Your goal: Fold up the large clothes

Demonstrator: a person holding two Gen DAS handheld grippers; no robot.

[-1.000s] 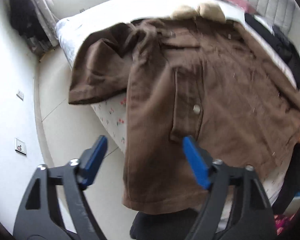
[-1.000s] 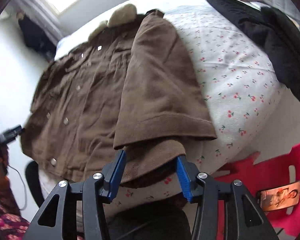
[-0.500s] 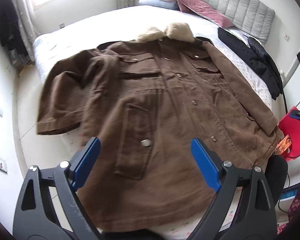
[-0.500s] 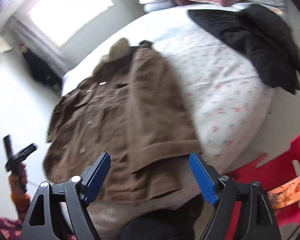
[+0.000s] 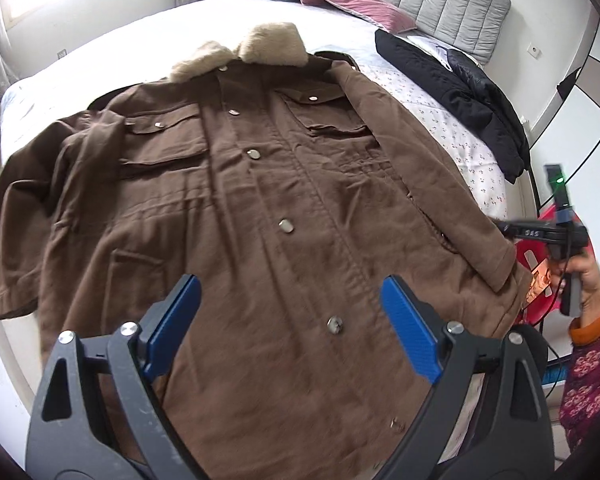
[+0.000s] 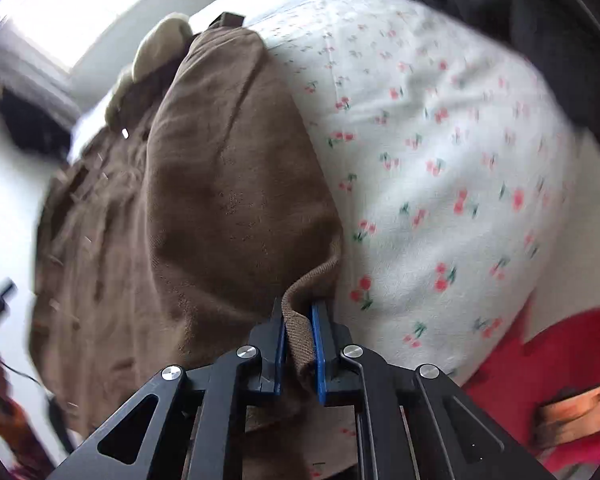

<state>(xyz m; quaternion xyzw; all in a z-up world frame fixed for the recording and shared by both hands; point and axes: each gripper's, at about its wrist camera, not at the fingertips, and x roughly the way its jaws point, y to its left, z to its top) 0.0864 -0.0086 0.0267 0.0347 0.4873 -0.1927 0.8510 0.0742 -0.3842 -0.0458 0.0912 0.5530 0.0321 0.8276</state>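
The right gripper [image 6: 298, 344] pinches the brown coat's [image 5: 284, 200] sleeve cuff [image 6: 300, 332]. The left gripper [image 5: 292, 320] hovers above it, jaws spread wide, holding nothing.

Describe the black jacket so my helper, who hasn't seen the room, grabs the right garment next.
Start at the bed with the grey padded headboard. The big brown coat with a fleece collar fills its middle. The black jacket lies crumpled beside it near the headboard, the only dark, shiny garment there.
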